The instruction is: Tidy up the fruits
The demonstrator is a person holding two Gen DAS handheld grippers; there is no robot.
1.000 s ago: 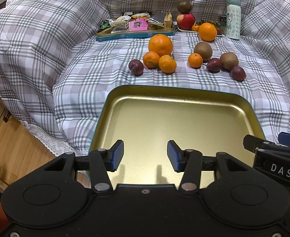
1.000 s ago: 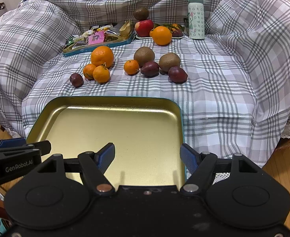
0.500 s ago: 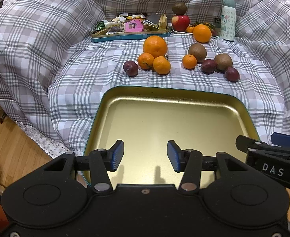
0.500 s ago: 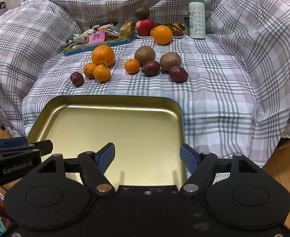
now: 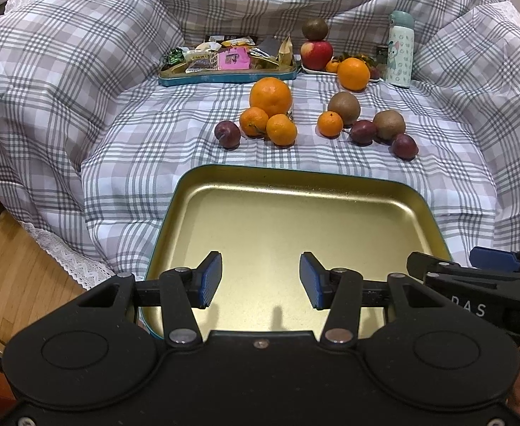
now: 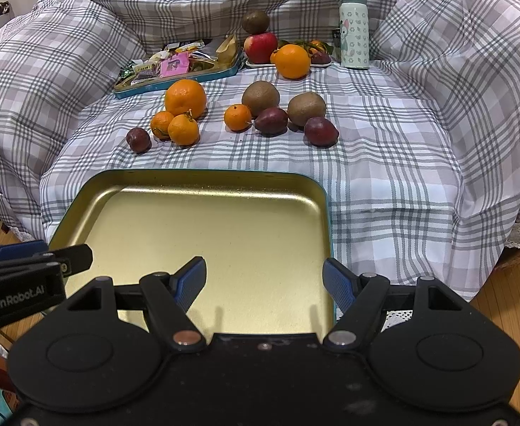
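An empty gold tray (image 5: pixel 295 191) (image 6: pixel 203 181) lies on the plaid cloth near me. Beyond it loose fruit sits on the cloth: a big orange (image 5: pixel 270 96) (image 6: pixel 185 98), small oranges (image 5: pixel 281 130) (image 6: pixel 183 128), two kiwis (image 5: pixel 344 108) (image 6: pixel 260 93), and dark purple fruits (image 5: pixel 227 134) (image 6: pixel 321 131). My left gripper (image 5: pixel 260 280) hovers open over the tray's near edge, nothing between its blue pads. My right gripper (image 6: pixel 264 284) is open too, over the tray's near right corner. Each gripper shows at the edge of the other's view.
At the back stand a blue tray of snack packets (image 5: pixel 224 62), a plate with an apple (image 5: pixel 316 53), a kiwi on top and an orange (image 5: pixel 353 74), and a pale green bottle (image 5: pixel 399 49). Bunched plaid bedding rises around. Wooden floor (image 5: pixel 8 284) lies below.
The left wrist view has tipped slightly, so the fruit sits a little lower and nearer in frame. Both grippers keep the same opening. The right view is unchanged.
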